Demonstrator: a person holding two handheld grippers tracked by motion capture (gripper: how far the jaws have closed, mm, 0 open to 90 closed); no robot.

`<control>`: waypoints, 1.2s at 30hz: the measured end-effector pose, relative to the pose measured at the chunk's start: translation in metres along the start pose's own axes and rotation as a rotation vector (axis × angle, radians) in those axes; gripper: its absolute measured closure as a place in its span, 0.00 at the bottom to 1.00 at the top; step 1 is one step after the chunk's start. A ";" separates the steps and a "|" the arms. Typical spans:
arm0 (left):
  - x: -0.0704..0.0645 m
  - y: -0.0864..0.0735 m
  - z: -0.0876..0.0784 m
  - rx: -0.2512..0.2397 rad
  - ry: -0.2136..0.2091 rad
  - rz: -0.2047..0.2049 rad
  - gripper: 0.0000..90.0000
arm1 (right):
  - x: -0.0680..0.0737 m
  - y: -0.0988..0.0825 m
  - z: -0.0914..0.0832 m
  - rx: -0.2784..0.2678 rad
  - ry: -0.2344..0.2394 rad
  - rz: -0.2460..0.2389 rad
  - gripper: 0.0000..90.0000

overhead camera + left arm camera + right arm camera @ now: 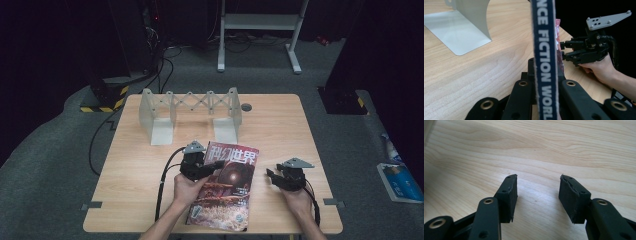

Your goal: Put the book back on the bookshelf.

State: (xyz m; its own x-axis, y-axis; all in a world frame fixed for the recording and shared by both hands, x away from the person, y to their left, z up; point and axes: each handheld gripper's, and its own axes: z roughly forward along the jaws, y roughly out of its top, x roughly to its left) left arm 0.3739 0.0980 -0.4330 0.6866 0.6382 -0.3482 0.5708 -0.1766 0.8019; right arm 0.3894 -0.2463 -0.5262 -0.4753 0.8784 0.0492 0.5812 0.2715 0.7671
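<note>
We see a wooden table point(140, 150) on a grey carpet in a dark room, with a grey folding rack point(190, 112) standing at its far side. At the front, the left gripper point(212, 167) is closed on the edge of a magazine point(225, 190) lying on the table. To the right, well apart, the right gripper point(272, 177) rests low with its jaws wide and nothing between them.

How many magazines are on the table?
1. A science fiction magazine lies near the table's front edge, its spine clamped by the left gripper. I can't tell whether another hides beneath it.
</note>
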 end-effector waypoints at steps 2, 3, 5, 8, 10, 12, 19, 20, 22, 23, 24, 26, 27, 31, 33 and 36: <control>-0.001 0.002 -0.002 -0.004 -0.003 0.003 0.93 | -0.001 -0.002 0.000 -0.012 -0.013 -0.008 0.53; -0.001 0.003 -0.002 -0.006 -0.006 0.005 0.93 | -0.001 -0.002 0.000 -0.012 -0.013 -0.008 0.53; -0.002 0.006 -0.005 -0.009 -0.007 0.011 0.93 | 0.000 -0.005 0.001 -0.032 -0.028 -0.036 0.52; -0.004 0.011 -0.009 -0.015 -0.011 0.024 0.93 | 0.001 -0.007 0.002 -0.045 -0.037 -0.062 0.50; -0.006 0.017 -0.013 -0.013 -0.012 0.034 0.93 | 0.001 -0.007 0.002 -0.053 -0.037 -0.061 0.49; -0.006 0.019 -0.015 -0.010 -0.008 0.042 0.93 | 0.001 -0.007 0.003 -0.054 -0.036 -0.061 0.49; -0.010 0.038 -0.030 0.000 0.015 0.088 0.93 | 0.002 -0.008 0.003 -0.056 -0.036 -0.059 0.48; -0.010 0.041 -0.032 0.005 0.018 0.098 0.93 | 0.002 -0.008 0.003 -0.055 -0.036 -0.060 0.48; -0.011 0.047 -0.037 0.008 0.029 0.113 0.93 | 0.002 -0.008 0.003 -0.056 -0.036 -0.060 0.48; -0.012 0.049 -0.039 0.011 0.036 0.119 0.93 | 0.002 -0.008 0.003 -0.057 -0.035 -0.060 0.48; -0.012 0.051 -0.041 0.010 0.042 0.122 0.93 | 0.002 -0.008 0.003 -0.057 -0.035 -0.060 0.48; -0.013 0.058 -0.046 0.015 0.062 0.143 0.93 | 0.002 -0.008 0.003 -0.057 -0.036 -0.059 0.48; -0.013 0.058 -0.046 0.015 0.062 0.143 0.93 | 0.002 -0.008 0.003 -0.057 -0.036 -0.059 0.48; -0.011 0.065 -0.052 0.018 0.082 0.158 0.93 | 0.002 -0.008 0.003 -0.058 -0.037 -0.058 0.48; -0.010 0.066 -0.052 0.025 0.085 0.161 0.93 | 0.002 -0.008 0.003 -0.057 -0.036 -0.059 0.48; -0.008 0.070 -0.054 0.036 0.096 0.166 0.93 | 0.002 -0.008 0.003 -0.058 -0.038 -0.061 0.48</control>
State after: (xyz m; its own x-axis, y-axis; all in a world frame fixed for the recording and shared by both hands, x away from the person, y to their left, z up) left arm 0.3843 0.1214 -0.3479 0.7276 0.6661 -0.1637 0.4702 -0.3106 0.8261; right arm 0.3857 -0.2457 -0.5341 -0.4830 0.8753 -0.0221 0.5121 0.3029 0.8038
